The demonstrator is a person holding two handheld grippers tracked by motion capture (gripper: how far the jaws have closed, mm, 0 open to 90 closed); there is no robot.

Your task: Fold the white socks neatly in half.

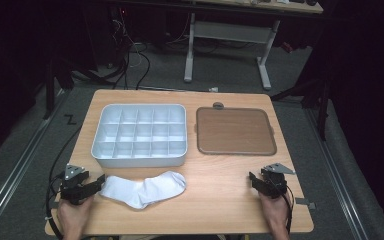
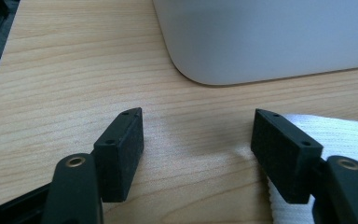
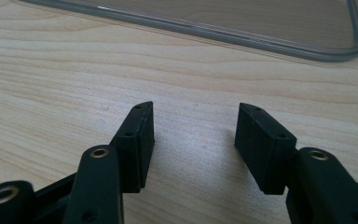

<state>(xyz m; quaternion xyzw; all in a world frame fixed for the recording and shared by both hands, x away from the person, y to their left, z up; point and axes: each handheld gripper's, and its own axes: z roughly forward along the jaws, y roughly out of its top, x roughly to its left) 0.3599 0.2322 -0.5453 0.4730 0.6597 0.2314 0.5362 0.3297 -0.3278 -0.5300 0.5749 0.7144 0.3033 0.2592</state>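
A white sock (image 1: 145,189) is lying flat on the wooden desk (image 1: 220,175), just in front of the white compartment organizer (image 1: 141,135), with its cuff end beside the left gripper (image 1: 97,183). Judging by that closeness, the step in hand is probably a pick at the cuff: it would go best if the left gripper is sliding sideways until the cloth is sitting well between both jaws, then pressing down to the desk before closing, so several layers are caught and not a mere edge. In the left gripper view its jaws are standing wide apart, the right-hand one touching the sock's (image 2: 335,135) edge, nothing between them. The right gripper (image 1: 258,180) is resting low near the desk's right front, jaws also spread and empty, pointing toward the brown lid (image 1: 235,131) lying beside the organizer. Both hands are holding their grippers low from the near edge, angled inward.
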